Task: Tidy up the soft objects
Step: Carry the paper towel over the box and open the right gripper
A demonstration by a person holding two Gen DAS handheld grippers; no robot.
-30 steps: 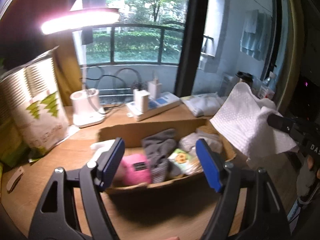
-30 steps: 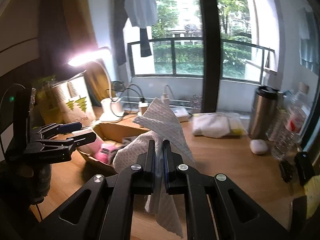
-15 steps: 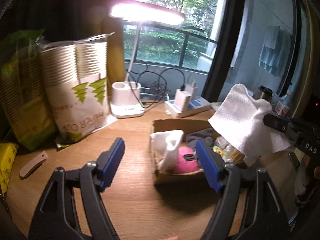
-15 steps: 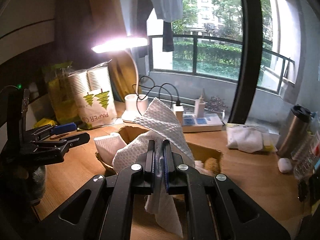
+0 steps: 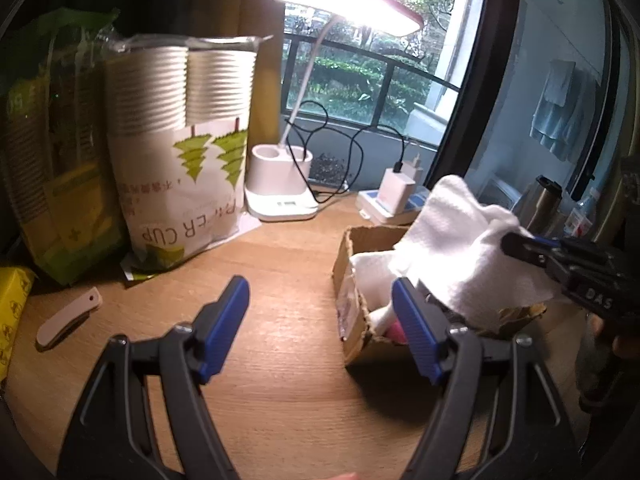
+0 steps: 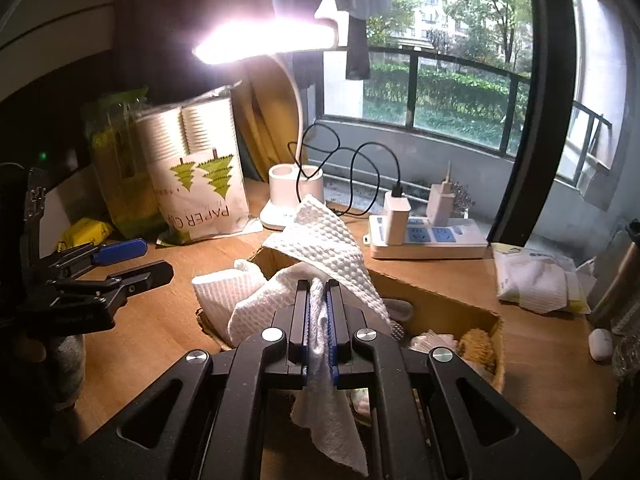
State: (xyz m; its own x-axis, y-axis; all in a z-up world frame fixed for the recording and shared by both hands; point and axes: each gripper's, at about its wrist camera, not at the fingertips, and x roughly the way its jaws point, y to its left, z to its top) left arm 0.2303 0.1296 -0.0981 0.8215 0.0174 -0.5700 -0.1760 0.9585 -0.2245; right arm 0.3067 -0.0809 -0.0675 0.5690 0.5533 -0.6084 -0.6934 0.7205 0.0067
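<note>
My right gripper (image 6: 319, 286) is shut on a white waffle-textured cloth (image 6: 324, 240) and holds it over the open cardboard box (image 6: 436, 292). The same cloth (image 5: 464, 248) hangs above the box (image 5: 352, 280) in the left wrist view, with the right gripper (image 5: 516, 244) beyond it. The box holds another white cloth (image 6: 218, 296), a pink item (image 5: 394, 330) and other soft items. My left gripper (image 5: 320, 316) is open and empty, low over the wooden desk, left of the box.
A bag of paper cups (image 5: 180, 152) and green packets (image 5: 52, 160) stand at the back left. A lit desk lamp (image 5: 280, 196), a power strip with chargers (image 6: 428, 236), a packet of white cloths (image 6: 536, 280) and a small white tool (image 5: 68, 318) are on the desk.
My left gripper has swung left, away from the box front, and stayed open. My right gripper has carried the white cloth left and lower, over the box.
</note>
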